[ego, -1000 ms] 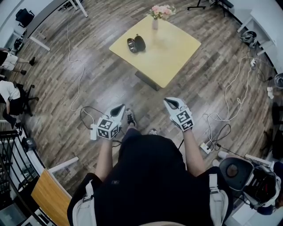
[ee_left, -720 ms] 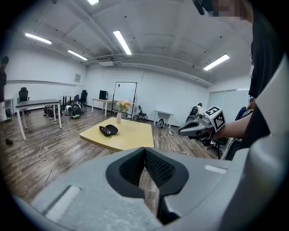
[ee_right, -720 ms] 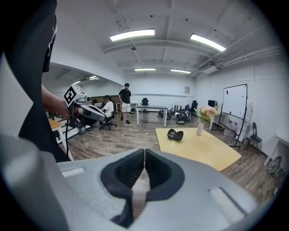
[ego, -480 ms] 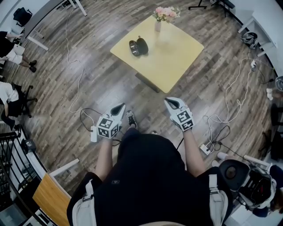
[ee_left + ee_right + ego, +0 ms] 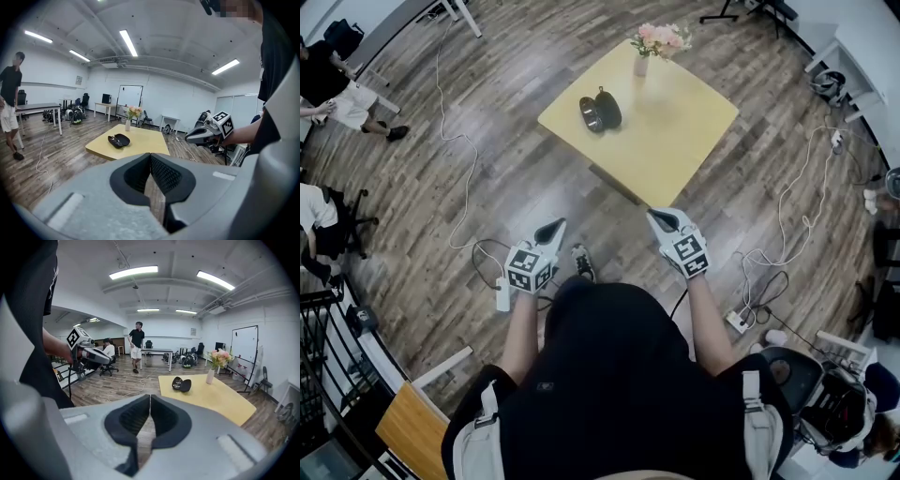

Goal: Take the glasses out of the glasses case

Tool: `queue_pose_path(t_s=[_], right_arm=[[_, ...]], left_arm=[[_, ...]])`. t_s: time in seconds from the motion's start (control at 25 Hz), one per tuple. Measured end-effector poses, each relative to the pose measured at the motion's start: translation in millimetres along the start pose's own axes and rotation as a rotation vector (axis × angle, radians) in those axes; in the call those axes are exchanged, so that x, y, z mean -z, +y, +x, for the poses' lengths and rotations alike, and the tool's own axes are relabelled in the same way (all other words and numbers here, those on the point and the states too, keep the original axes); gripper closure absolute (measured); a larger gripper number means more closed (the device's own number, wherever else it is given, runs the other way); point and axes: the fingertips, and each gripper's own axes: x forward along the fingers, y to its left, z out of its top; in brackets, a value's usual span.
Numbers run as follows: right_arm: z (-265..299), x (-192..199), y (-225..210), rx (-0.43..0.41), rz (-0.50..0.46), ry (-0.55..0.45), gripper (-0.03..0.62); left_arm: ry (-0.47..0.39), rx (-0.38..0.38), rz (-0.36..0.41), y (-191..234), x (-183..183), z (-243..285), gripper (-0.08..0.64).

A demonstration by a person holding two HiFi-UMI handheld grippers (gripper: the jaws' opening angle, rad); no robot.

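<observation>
The open black glasses case (image 5: 600, 111) on the yellow square worktop (image 5: 680, 136) lies far up the frame, about midway between the clenched, empty left tool (image 5: 551, 228) and right tool (image 5: 662, 218).

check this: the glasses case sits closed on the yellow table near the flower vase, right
No, the glasses case lies open, its two halves spread apart; the right gripper view shows this clearly. It does sit on the yellow table, near the flower vase.
</observation>
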Motion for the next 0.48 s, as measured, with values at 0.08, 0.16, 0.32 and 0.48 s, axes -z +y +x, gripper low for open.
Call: queue_pose_path(t_s=[0.08,0.16,0.32,0.48], right_arm=[[9.2,-4.4,-2.5,0.006,0.004,0.003,0.584],[18.4,-9.4,-5.7,0.014,0.006,0.005,0.584],[34.2,-19.7,-8.6,0.031,0.015,0.002,0.584],[50.9,-26.9,-8.0,0.048,0.029,0.007,0.584]], left_arm=[[0.001,0.005,-0.001,11.7,-2.9,2.3,0.549],[0.003,0.011,0.001,23.4,-6.4,5.0,0.549],[0.005,0.024,0.009,44.2,-12.9,7.7,0.549],[0.007,0.046,0.016,64.3,-18.2,9.4,0.549]])
